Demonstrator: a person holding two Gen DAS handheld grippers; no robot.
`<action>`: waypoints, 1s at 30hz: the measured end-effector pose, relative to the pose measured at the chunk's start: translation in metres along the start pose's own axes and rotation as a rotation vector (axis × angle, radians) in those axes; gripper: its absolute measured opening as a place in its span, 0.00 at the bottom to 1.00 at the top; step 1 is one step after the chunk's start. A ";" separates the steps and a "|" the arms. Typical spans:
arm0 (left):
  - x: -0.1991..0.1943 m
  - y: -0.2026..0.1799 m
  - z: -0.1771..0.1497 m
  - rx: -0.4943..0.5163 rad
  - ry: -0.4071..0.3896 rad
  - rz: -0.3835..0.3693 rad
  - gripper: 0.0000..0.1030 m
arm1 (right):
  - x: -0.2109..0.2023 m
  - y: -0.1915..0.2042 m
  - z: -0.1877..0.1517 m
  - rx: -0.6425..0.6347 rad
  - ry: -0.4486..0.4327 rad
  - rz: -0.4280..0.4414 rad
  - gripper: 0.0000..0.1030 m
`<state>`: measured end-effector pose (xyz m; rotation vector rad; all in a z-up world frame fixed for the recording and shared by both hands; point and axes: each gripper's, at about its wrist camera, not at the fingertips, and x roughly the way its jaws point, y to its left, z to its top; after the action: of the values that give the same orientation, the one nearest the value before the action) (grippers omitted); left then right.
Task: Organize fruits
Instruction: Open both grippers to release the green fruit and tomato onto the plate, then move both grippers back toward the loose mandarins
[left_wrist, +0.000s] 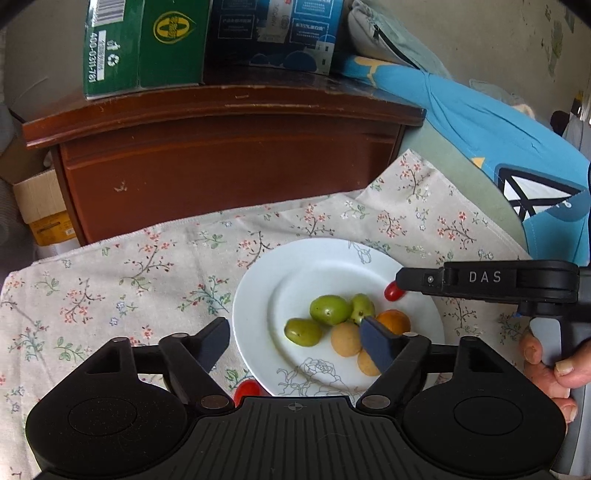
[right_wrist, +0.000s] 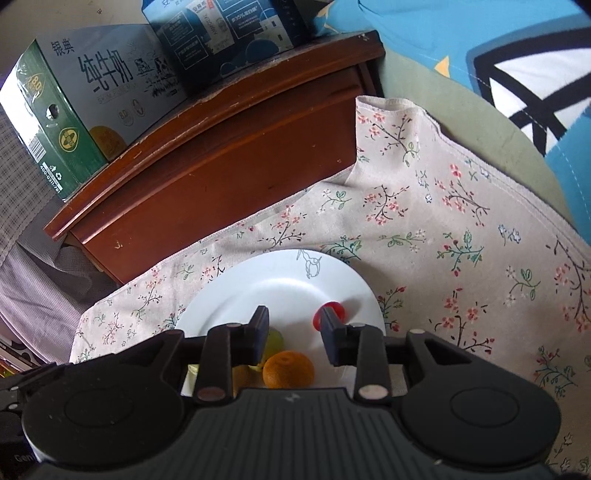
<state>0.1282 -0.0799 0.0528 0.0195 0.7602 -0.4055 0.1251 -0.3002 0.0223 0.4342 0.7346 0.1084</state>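
A white plate (left_wrist: 295, 273) rests on a floral cloth (left_wrist: 110, 288). It holds two green fruits (left_wrist: 330, 309), an orange (left_wrist: 395, 321), tan round fruits (left_wrist: 345, 339) and a cherry tomato (left_wrist: 393, 292) near its right rim. A second cherry tomato (left_wrist: 247, 389) lies on the cloth by the plate's near edge. My left gripper (left_wrist: 295, 341) hangs open over the plate's near side, nothing between its fingers. My right gripper (right_wrist: 295, 332) is open above the plate (right_wrist: 280, 291). The rim tomato (right_wrist: 332, 308) lies just past its right finger, ungripped. The orange (right_wrist: 288, 369) sits below its jaws.
A dark wooden cabinet (left_wrist: 221, 155) stands right behind the cloth, with a green carton (left_wrist: 147, 44) and a blue carton (left_wrist: 277, 29) on top. Blue bedding (left_wrist: 480, 129) lies at the right. A cardboard box (left_wrist: 37, 199) sits at the left. A hand (left_wrist: 550, 365) holds the right gripper's handle.
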 end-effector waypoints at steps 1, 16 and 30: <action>-0.004 0.001 0.002 0.005 -0.005 0.009 0.85 | -0.002 0.002 0.000 -0.002 0.000 0.006 0.36; -0.055 0.030 -0.009 -0.043 0.016 0.126 0.89 | -0.044 0.039 -0.039 -0.114 0.030 0.067 0.46; -0.074 0.037 -0.051 -0.082 0.095 0.138 0.89 | -0.071 0.060 -0.099 -0.166 0.105 0.096 0.46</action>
<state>0.0591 -0.0112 0.0609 0.0146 0.8636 -0.2435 0.0094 -0.2293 0.0263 0.3067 0.8015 0.2822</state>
